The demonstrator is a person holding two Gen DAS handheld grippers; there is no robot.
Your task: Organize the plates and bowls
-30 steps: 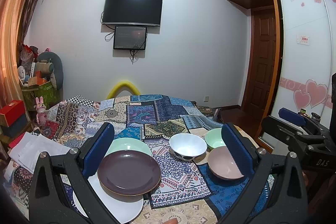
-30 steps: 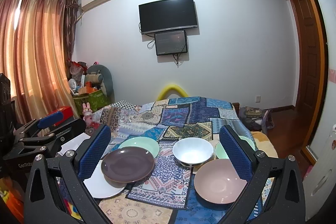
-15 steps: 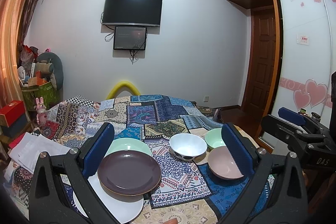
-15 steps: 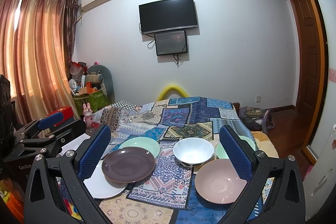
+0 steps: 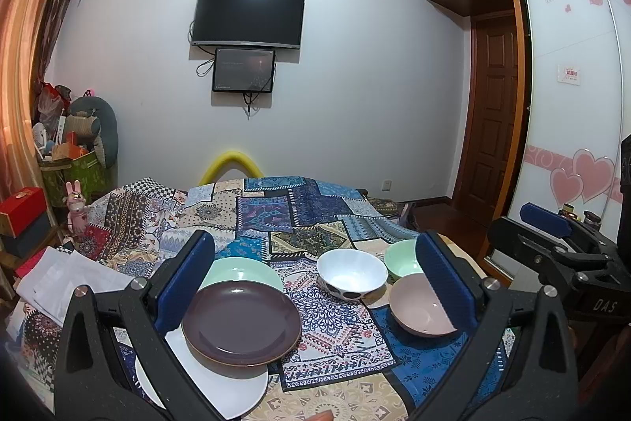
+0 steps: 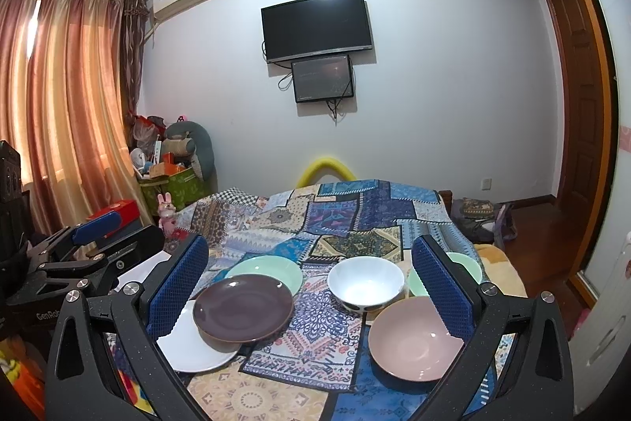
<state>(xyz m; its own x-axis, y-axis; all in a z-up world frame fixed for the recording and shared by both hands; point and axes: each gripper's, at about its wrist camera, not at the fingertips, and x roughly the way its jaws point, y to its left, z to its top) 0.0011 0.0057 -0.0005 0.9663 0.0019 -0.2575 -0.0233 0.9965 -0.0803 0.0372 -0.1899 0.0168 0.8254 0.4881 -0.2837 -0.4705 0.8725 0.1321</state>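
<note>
On a patchwork cloth, a dark purple plate (image 5: 241, 318) (image 6: 243, 306) overlaps a white plate (image 5: 221, 387) (image 6: 197, 352) and a green plate (image 5: 240, 273) (image 6: 268, 271). To the right stand a white bowl (image 5: 351, 275) (image 6: 366, 283), a green bowl (image 5: 400, 259) (image 6: 467, 265) and a pink bowl (image 5: 418, 304) (image 6: 414, 338). My left gripper (image 5: 315, 283) is open and empty, above the near table edge. My right gripper (image 6: 309, 287) is open and empty, likewise held back from the dishes.
The table (image 5: 276, 208) is covered by the patchwork cloth. White papers (image 5: 67, 279) lie at its left edge. Boxes and clutter (image 6: 173, 176) stand by the curtain at left. A wooden door (image 5: 489, 129) and wardrobe are at right.
</note>
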